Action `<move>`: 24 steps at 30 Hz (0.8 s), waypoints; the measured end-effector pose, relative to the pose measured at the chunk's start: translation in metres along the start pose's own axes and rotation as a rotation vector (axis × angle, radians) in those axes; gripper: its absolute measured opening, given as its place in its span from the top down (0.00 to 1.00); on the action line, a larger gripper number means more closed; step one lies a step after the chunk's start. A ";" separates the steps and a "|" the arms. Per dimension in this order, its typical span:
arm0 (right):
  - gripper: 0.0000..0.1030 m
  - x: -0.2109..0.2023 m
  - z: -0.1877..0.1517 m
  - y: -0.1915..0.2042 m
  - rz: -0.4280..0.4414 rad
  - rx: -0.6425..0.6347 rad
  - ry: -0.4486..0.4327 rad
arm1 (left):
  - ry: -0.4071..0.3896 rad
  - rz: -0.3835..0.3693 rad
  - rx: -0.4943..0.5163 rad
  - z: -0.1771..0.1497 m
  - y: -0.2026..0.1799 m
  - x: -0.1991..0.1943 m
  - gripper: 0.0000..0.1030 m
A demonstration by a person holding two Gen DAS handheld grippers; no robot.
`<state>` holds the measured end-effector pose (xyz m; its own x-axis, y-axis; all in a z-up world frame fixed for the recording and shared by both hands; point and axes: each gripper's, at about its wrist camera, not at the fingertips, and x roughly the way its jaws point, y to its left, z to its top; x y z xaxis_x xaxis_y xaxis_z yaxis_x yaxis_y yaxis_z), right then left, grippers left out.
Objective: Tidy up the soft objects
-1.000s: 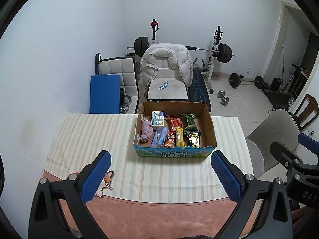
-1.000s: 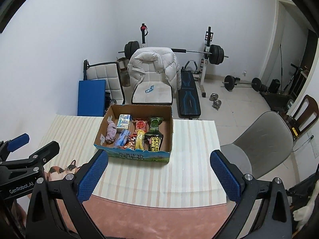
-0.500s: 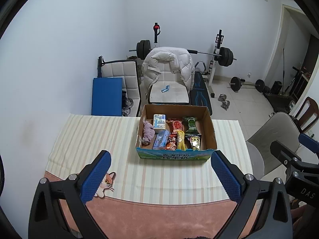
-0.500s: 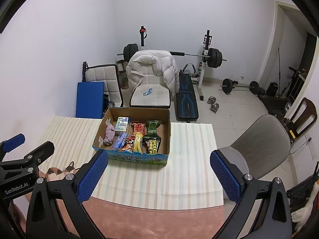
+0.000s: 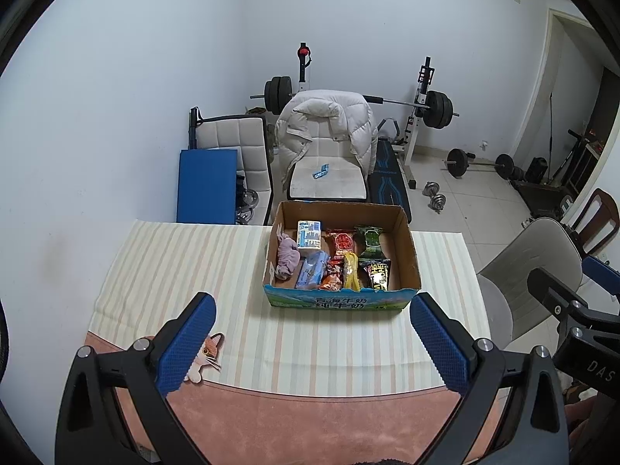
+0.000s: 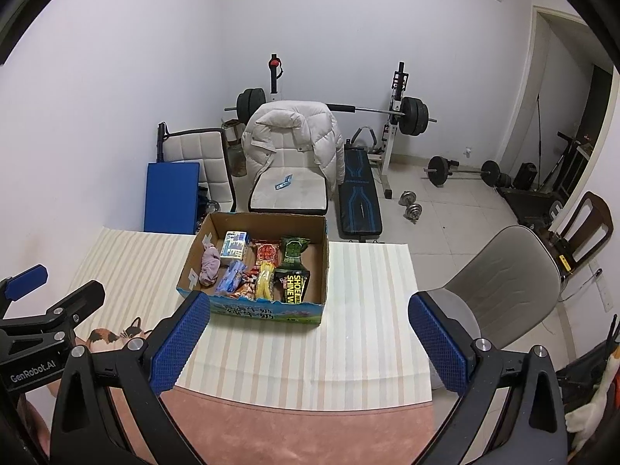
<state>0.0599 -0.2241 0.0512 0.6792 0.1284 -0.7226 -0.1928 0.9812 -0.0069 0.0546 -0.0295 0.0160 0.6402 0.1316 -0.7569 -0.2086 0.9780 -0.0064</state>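
Observation:
A cardboard box with a blue printed front stands on the striped tablecloth at the table's far side. Inside lie a crumpled purple cloth, a white and blue carton, a blue pack, a red snack pack, a green pack, a yellow pack and a black pack. My left gripper is open and empty, held high over the table's near side. My right gripper is open and empty, to the right of it.
A pink cat-print mat covers the table's near edge under the striped cloth. Behind the table stand a chair with a white jacket, a blue pad and a barbell rack. A grey chair stands at the right.
Both grippers have drawn back and risen a little; the box looks smaller and farther in both views. Both stay open and empty.

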 end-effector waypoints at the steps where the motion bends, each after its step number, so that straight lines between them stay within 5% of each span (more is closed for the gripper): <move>1: 0.00 0.000 -0.001 0.001 -0.002 -0.001 0.000 | 0.001 -0.004 0.000 0.000 0.000 0.000 0.00; 24: 0.00 -0.004 0.007 0.000 -0.003 -0.002 -0.006 | -0.006 -0.002 -0.006 0.001 -0.004 -0.003 0.00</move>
<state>0.0621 -0.2240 0.0583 0.6840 0.1264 -0.7184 -0.1923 0.9813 -0.0104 0.0543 -0.0332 0.0194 0.6449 0.1305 -0.7530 -0.2115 0.9773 -0.0117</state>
